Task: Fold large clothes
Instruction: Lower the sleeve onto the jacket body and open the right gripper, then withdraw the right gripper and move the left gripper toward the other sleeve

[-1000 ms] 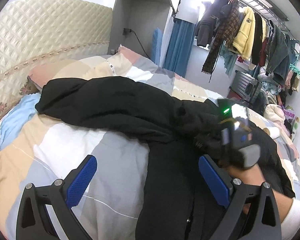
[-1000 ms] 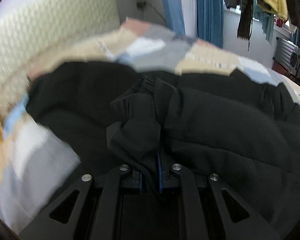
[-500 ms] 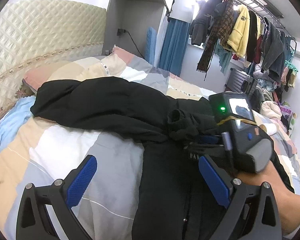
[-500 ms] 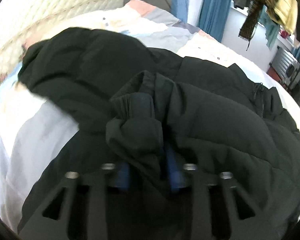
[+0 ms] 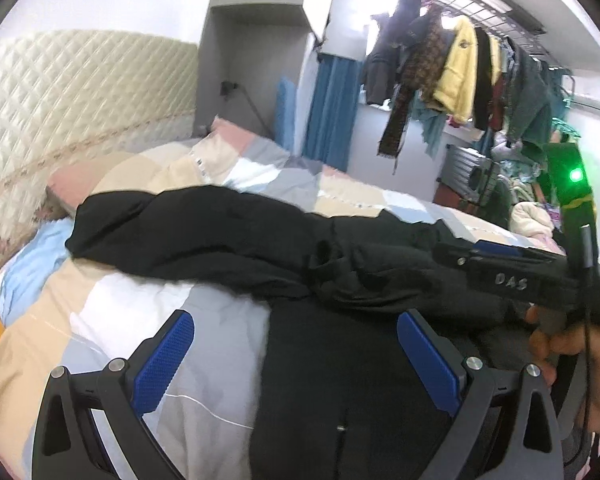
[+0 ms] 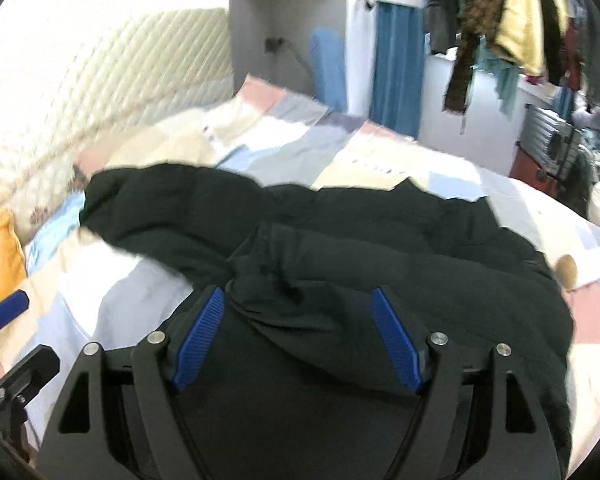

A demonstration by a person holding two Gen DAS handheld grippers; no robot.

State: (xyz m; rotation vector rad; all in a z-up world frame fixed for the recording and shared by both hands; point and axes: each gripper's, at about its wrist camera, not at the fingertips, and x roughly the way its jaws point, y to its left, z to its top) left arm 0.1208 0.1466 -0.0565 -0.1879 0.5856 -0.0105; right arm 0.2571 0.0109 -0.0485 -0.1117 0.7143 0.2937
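A large black padded jacket (image 5: 228, 240) lies across the patchwork bedspread (image 5: 112, 332), one sleeve stretched left toward the pillows. It also fills the right wrist view (image 6: 400, 248). My left gripper (image 5: 296, 360) is open and empty above the jacket's lower body. My right gripper (image 6: 298, 334) is open, with a bunched sleeve cuff (image 6: 272, 280) lying loose between its blue pads (image 6: 198, 336). The right gripper also shows at the right of the left wrist view (image 5: 452, 254), held by a hand.
A quilted cream headboard (image 5: 60, 108) stands at left. A yellow cushion (image 6: 0, 260) and pillows lie at the bed's head. A rack of hanging clothes (image 5: 460, 76) and a suitcase (image 5: 464, 176) stand beyond the bed. The left gripper's tip (image 6: 4, 312) shows at left.
My right gripper has opened and let go of the sleeve cuff, which now lies on the jacket. The right gripper has drawn back and up. The left gripper stays open.
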